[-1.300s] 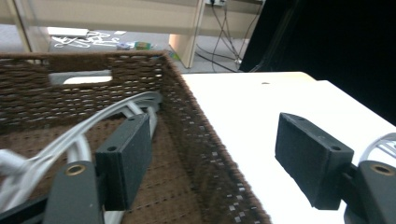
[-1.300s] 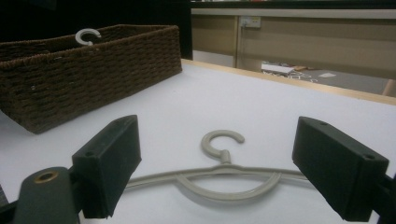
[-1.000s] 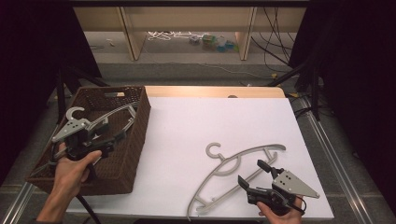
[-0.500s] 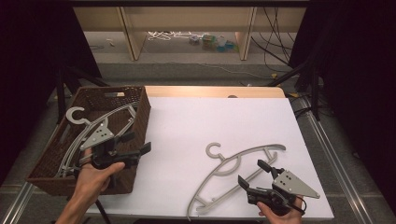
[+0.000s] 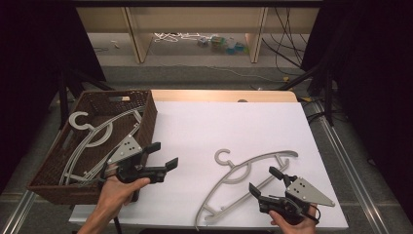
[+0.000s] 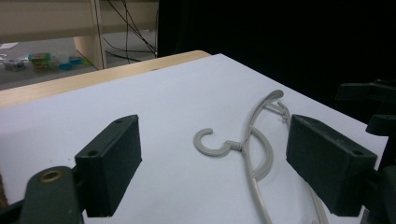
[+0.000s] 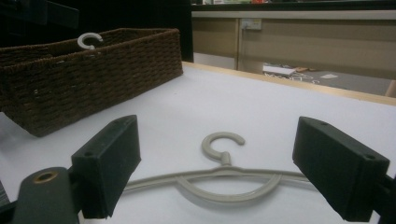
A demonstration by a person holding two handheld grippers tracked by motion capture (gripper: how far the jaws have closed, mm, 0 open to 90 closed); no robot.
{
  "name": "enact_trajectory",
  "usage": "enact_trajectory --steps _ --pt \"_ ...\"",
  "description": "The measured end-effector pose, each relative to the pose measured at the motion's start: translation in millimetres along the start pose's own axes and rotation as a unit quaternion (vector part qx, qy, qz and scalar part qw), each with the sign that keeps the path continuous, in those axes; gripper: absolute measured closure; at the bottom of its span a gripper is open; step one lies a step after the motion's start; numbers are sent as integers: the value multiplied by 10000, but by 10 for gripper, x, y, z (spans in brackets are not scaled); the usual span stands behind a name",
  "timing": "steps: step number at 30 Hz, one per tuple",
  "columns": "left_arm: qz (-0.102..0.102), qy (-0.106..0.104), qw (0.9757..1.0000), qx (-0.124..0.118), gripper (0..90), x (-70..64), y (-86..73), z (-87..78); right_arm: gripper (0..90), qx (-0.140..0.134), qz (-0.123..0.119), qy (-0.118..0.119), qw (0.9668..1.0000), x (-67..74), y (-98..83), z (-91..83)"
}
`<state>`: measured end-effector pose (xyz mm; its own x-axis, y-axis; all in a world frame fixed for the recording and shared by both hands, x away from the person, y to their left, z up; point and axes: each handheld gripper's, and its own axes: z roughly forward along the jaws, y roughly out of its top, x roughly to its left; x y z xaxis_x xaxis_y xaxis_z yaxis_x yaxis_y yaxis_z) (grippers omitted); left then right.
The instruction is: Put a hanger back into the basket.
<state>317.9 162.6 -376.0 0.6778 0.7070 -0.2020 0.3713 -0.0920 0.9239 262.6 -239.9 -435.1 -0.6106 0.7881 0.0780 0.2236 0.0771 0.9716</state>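
Observation:
A grey plastic hanger (image 5: 237, 167) lies flat on the white table sheet (image 5: 219, 122), hook pointing left. My right gripper (image 5: 263, 179) rests open at the sheet's front right edge, its jaws just short of the hanger's lower bar; the hanger (image 7: 224, 175) lies ahead between them, untouched. My left gripper (image 5: 163, 155) hovers open beside the right wall of the brown wicker basket (image 5: 151, 114). Its jaws have just been opening and nothing is between them. It faces the hanger (image 6: 247, 140) across the sheet. Grey hangers (image 5: 92, 136) lie inside the basket.
The basket (image 7: 93, 70) stands at the table's left edge, with a hanger hook (image 7: 88, 39) poking above its rim. A wooden strip (image 5: 224, 95) borders the far side of the sheet. Beyond it are shelves and floor cables, with dark curtains on both sides.
My left gripper has moved right, from above the basket's inside to past its right wall over the white sheet, and its jaws stand wider. The right gripper and the table hanger have not moved.

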Motion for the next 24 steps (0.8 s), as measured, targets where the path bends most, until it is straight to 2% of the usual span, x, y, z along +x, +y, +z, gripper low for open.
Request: enact_trajectory --steps 1,2,4,7,9,12,13,15,18,19,22,24 --pt "139 -14 9999 14 175 -1 -2 21 159 -88 51 34 9999 1 -4 8" --pt "136 -24 9999 13 174 -17 -11 46 159 -88 44 32 9999 0 -3 5" --pt "269 -65 9996 28 166 -29 -28 83 159 -45 -26 -11 10000 0 4 -10" --pt "302 -108 9995 18 166 -48 -69 108 159 -93 4 31 10000 16 6 -4" --pt "233 -121 9996 47 166 -61 -96 108 159 -81 7 31 10000 17 7 -6" --pt "300 -144 9994 33 166 -70 -115 101 160 -58 13 45 10000 17 10 -7" --pt "235 -134 9996 30 166 -81 -122 103 159 -119 22 63 9999 19 7 3" --pt "339 -155 9993 64 166 -84 -125 104 159 -14 -12 74 10000 24 13 -9" --pt "276 -206 9994 36 162 -115 -142 128 159 -7 -40 52 10000 30 12 -10" --pt "324 -218 9992 43 161 -125 -147 132 159 -37 -26 73 10000 31 11 -6" --pt "275 -247 9993 70 160 -164 -172 154 159 -29 -58 6 10000 27 11 -3" --pt "316 -279 9990 128 160 -171 -191 166 159 11 -64 19 10000 26 13 2"
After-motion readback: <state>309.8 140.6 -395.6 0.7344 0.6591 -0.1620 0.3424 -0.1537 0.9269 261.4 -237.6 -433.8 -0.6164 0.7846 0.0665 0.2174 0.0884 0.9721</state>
